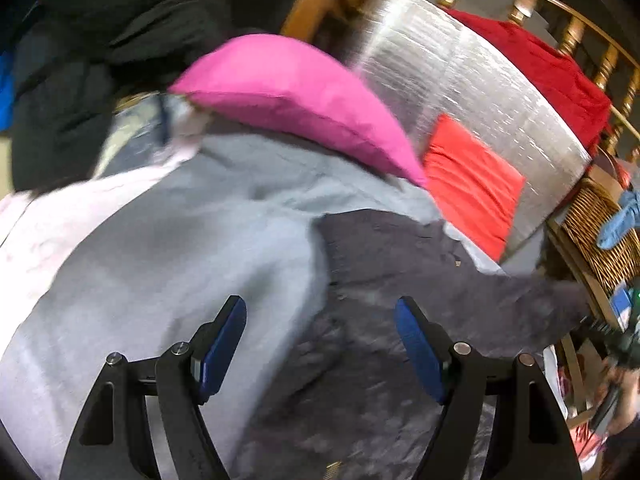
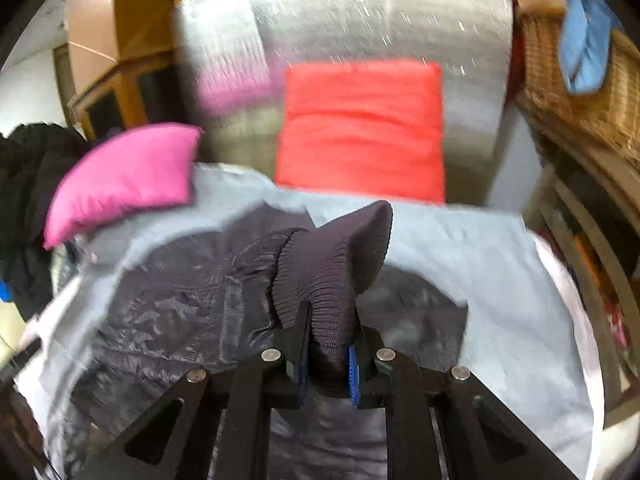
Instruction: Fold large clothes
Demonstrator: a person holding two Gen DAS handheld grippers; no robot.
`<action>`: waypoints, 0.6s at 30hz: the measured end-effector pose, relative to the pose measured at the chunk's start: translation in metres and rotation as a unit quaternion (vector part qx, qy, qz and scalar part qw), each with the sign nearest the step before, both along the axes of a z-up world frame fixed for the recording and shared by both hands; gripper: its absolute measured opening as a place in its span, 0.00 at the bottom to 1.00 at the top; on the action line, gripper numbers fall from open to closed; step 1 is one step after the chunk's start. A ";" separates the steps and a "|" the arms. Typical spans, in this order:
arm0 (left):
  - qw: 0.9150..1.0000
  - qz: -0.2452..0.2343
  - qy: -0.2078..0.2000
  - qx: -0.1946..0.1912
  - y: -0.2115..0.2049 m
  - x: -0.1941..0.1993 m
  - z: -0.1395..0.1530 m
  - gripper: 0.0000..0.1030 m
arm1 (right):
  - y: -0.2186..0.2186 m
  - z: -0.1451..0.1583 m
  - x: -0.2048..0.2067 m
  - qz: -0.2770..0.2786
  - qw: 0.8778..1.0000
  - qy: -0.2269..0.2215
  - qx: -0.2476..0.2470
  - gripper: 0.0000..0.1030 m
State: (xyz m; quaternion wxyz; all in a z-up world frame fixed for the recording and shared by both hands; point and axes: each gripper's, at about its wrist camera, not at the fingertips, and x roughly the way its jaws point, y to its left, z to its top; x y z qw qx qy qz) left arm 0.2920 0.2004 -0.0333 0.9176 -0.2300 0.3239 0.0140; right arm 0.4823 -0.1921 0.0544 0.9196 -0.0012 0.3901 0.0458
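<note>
A dark grey shiny jacket point(image 1: 380, 320) point(image 2: 180, 304) lies spread on a pale grey sheet point(image 1: 180, 232) point(image 2: 460, 264). In the right wrist view my right gripper point(image 2: 328, 344) is shut on the jacket's ribbed knit cuff point(image 2: 336, 264), which stands up between the blue pads point(image 2: 353, 376), lifted off the sheet. In the left wrist view my left gripper point(image 1: 320, 344) hovers over the jacket with its jaws wide apart and nothing between the blue pads point(image 1: 222, 348). The sleeve stretches to the right in that view, toward the other gripper at the frame's edge point(image 1: 624, 344).
A pink cushion point(image 1: 296, 100) point(image 2: 124, 180) and a red-orange folded cloth point(image 1: 472, 188) point(image 2: 360, 128) lie at the sheet's far side against a silver foil panel point(image 1: 460, 72) point(image 2: 360, 12). Dark clothes point(image 1: 100, 60) pile at the left. A wicker chair point(image 1: 600, 232) point(image 2: 580, 92) with a blue cloth stands right.
</note>
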 end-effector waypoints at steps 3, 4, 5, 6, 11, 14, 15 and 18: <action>1.000 -0.014 -0.002 0.021 -0.028 0.026 0.009 0.75 | -0.017 -0.031 -0.005 -0.009 1.000 0.024 0.003 0.15; 0.999 -0.022 0.005 0.031 -0.039 0.036 0.009 0.75 | -0.022 -0.041 -0.005 -0.012 0.999 0.032 0.009 0.15; 0.999 -0.029 0.011 0.045 -0.049 0.046 0.008 0.75 | -0.025 -0.049 -0.004 -0.014 0.999 0.038 0.014 0.15; 0.998 -0.031 0.014 0.054 -0.056 0.052 0.006 0.75 | -0.028 -0.056 -0.003 -0.015 0.999 0.042 0.017 0.15; 0.990 -0.048 0.057 0.119 -0.097 0.085 -0.022 0.75 | -0.040 -0.078 -0.003 -0.017 0.997 0.060 0.034 0.15; 0.981 -0.055 0.115 0.148 -0.106 0.100 -0.054 0.75 | -0.047 -0.091 -0.003 -0.020 0.996 0.077 0.041 0.15; 0.978 -0.058 0.123 0.157 -0.107 0.102 -0.060 0.75 | -0.050 -0.095 -0.004 -0.022 0.995 0.084 0.043 0.15; 0.974 -0.062 0.112 0.186 -0.110 0.099 -0.061 0.75 | -0.052 -0.105 -0.001 -0.021 0.993 0.103 0.045 0.15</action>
